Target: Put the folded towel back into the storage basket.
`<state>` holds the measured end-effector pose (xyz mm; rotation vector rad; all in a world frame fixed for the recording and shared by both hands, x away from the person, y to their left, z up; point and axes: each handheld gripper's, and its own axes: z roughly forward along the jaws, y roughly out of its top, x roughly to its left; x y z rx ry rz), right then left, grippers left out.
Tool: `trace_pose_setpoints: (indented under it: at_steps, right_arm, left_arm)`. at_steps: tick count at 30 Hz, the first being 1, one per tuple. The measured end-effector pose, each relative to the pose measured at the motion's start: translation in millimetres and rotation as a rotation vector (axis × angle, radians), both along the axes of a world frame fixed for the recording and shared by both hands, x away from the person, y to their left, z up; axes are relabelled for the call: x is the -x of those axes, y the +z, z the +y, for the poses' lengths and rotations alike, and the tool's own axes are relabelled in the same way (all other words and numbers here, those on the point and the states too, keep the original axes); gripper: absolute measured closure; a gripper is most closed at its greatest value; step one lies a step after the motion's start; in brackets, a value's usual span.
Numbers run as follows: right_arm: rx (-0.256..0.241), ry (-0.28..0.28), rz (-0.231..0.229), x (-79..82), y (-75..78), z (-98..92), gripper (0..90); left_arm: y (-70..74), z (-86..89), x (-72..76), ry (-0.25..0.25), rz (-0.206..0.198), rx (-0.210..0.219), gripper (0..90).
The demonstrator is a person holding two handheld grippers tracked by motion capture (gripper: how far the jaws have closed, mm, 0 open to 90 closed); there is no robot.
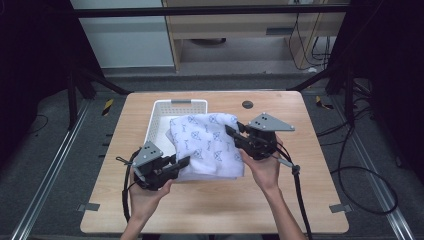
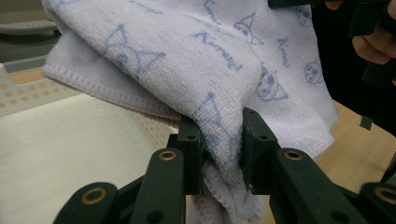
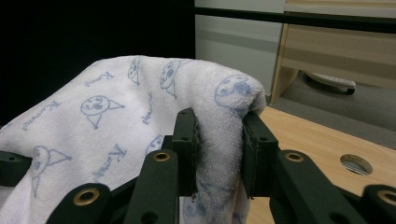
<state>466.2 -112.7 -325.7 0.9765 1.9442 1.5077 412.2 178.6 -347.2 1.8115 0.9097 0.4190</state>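
A white towel point(image 1: 207, 145) with pale blue cartoon prints is held folded above the table, partly over a white perforated basket point(image 1: 165, 112). My left gripper point(image 1: 186, 161) is shut on the towel's near left edge; in the left gripper view the cloth point(image 2: 196, 60) bunches between the jaws, around my gripper's tips point(image 2: 219, 154). My right gripper point(image 1: 231, 131) is shut on the far right corner, and its own view shows the towel point(image 3: 121, 116) pinched thick around the gripper's tips point(image 3: 219, 149). The other gripper's jaw point(image 3: 14, 165) shows at the left edge there.
The wooden table point(image 1: 215, 210) has a round cable hole point(image 1: 247, 104) near its far edge. Black cables point(image 1: 300, 195) trail from both grippers toward the near edge. The basket's interior point(image 2: 70, 154) looks bare beneath the towel. Cabinets stand beyond the table.
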Motion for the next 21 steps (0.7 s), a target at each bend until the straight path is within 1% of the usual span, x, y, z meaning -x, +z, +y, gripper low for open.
trace_pose_setpoints:
  at_steps: [1,4,5,8,13,17,19,21]
  right_arm:
    - [0.002,0.002,-0.003,-1.3,0.8,2.4,70.7]
    - [0.004,0.004,-0.008,-4.7,2.9,10.2,70.6]
    - [0.004,0.004,-0.008,-4.7,2.9,10.2,70.6]
    - [0.008,0.004,-0.014,-9.4,4.1,19.6,70.5]
    - [0.012,0.004,-0.015,-14.0,4.7,27.0,70.5]
    - [0.002,0.009,-0.015,-20.2,5.9,36.3,70.5]
    - [0.000,0.010,-0.015,-21.5,5.8,38.3,70.5]
    - [0.000,0.013,-0.015,-25.8,4.9,45.1,70.5]
  left_arm:
    - [0.0,0.0,0.0,0.000,0.000,0.000,71.8]
    - [1.9,8.4,-3.5,0.020,-0.001,0.003,71.8]
    - [1.9,8.4,-3.5,0.020,-0.001,0.003,71.8]
    - [1.7,14.6,-6.6,0.037,0.002,0.009,71.8]
    - [1.5,22.1,-11.0,0.057,0.003,0.014,71.8]
    - [2.8,32.1,-15.7,0.082,0.002,0.025,71.9]
    - [3.2,34.3,-16.6,0.086,0.001,0.028,71.9]
    - [3.4,40.2,-19.2,0.099,0.004,0.031,71.9]
